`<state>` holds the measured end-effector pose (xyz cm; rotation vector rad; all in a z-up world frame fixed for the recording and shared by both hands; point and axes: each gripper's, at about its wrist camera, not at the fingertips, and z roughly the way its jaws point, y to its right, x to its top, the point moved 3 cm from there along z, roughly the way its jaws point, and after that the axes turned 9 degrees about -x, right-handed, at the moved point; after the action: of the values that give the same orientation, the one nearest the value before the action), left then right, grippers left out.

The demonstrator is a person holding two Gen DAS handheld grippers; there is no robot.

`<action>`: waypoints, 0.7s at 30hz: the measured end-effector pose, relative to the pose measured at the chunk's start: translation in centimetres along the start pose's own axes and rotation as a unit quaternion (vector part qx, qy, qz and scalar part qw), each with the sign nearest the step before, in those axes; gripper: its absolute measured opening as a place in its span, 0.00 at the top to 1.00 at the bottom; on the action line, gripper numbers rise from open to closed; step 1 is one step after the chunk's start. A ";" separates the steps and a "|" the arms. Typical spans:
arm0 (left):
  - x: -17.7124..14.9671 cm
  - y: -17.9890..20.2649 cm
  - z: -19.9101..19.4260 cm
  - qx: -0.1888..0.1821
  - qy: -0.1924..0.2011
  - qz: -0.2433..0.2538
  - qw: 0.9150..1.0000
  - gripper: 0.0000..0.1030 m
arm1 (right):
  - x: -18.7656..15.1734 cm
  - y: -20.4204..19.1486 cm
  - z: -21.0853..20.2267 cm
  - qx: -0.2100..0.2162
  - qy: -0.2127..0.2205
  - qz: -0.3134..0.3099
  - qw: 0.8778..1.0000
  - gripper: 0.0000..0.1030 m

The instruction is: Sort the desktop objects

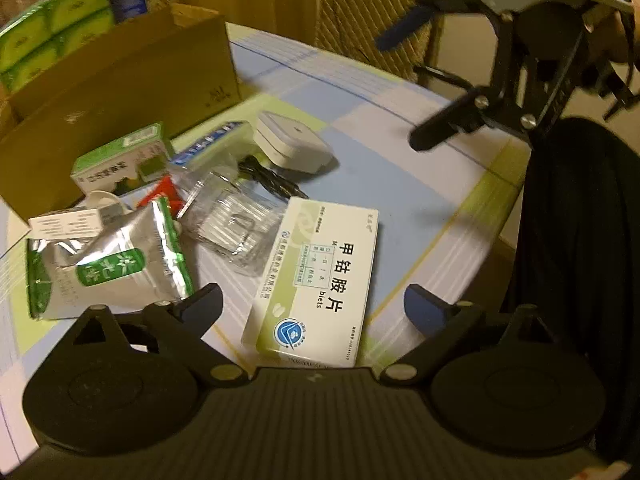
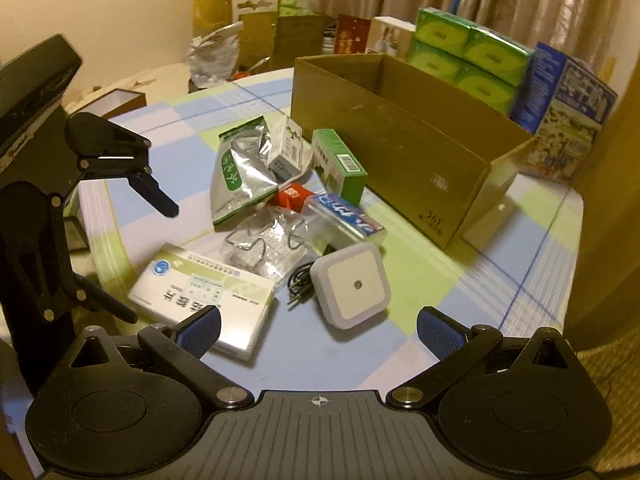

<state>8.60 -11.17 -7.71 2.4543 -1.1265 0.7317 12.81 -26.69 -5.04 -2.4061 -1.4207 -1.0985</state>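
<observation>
While I look through the left wrist camera, my left hand-held gripper (image 1: 314, 304) hangs with its blue-padded fingers spread wide and nothing between them. Just ahead of it the flat white and pale-green medicine box (image 1: 316, 280) lies on the round counter (image 1: 400, 184) with its blue, green and white checked cloth. Left of that box I see the silver foil pouch with green trim (image 1: 112, 264); beyond the box lie the crinkled clear plastic bag (image 1: 232, 220), a coiled black cable (image 1: 272, 180) and the square white night-light plug (image 1: 292, 144). Farther left of the medicine box, a small green and white carton (image 1: 124, 160) rests against the open brown cardboard box (image 1: 120, 92), with green tissue packs (image 1: 52, 32) behind it. My right hand-held gripper (image 1: 408, 92) hovers above the counter, well right of the medicine box, fingers parted and empty.

Through the right wrist camera, the right hand-held gripper (image 2: 320, 332) is spread and holds nothing. The night-light plug (image 2: 352, 284) sits just ahead of it, right of the medicine box (image 2: 204, 296), with the cable (image 2: 300, 284) between the two. Beyond the medicine box lie the plastic bag (image 2: 264, 244), the foil pouch (image 2: 240, 176), a small red item (image 2: 292, 196), a blue-printed clear pack (image 2: 344, 216) and the green carton (image 2: 340, 164), beside the cardboard box (image 2: 400, 152). The left hand-held gripper (image 2: 136, 184) hovers open, left of the medicine box.
</observation>
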 end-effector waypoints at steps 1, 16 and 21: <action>0.0 -0.1 0.4 -0.004 -0.005 0.005 1.000 0.10 | 0.0 0.0 0.3 -0.002 -0.001 -0.010 1.000 0.02; 0.9 -1.2 4.9 -0.053 -0.068 0.061 0.994 0.32 | 0.5 1.8 6.9 0.040 -0.037 -0.109 0.993 0.02; 0.9 -1.7 5.0 -0.066 -0.072 0.062 0.993 0.34 | 1.2 2.4 8.7 0.053 -0.044 -0.116 0.991 0.02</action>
<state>11.96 -13.12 -11.36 2.3735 -1.3455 0.5019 19.58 -23.12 -9.99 -2.2860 -1.7770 -0.9425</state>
